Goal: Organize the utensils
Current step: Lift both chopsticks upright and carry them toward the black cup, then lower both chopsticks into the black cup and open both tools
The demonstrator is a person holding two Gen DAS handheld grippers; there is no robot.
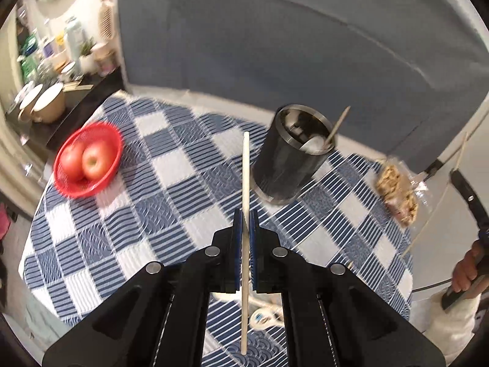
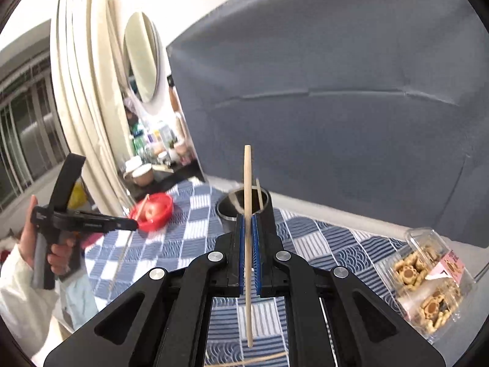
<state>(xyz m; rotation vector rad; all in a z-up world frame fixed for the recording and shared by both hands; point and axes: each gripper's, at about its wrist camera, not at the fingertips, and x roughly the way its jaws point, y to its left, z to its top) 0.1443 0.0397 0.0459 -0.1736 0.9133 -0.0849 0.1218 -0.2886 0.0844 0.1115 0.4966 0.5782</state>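
Observation:
My left gripper (image 1: 245, 215) is shut on a pale wooden chopstick (image 1: 245, 165) that stands upright between its blue pads, above the checked tablecloth. The black cylindrical utensil holder (image 1: 290, 159) stands just right of it, with a spoon and a stick inside. My right gripper (image 2: 248, 218) is shut on another wooden chopstick (image 2: 247, 177), held upright in front of the holder (image 2: 232, 211). The left gripper also shows in the right wrist view (image 2: 134, 224) at the left, with its chopstick hanging down. The right gripper shows at the right edge of the left wrist view (image 1: 467, 189).
A red basket with two apples (image 1: 88, 160) sits at the table's left. A clear box of cookies (image 2: 428, 278) lies at the right edge. A white spoon (image 1: 264, 318) lies on the cloth under my left gripper. A grey sofa (image 1: 275, 39) stands behind the table (image 1: 171, 153).

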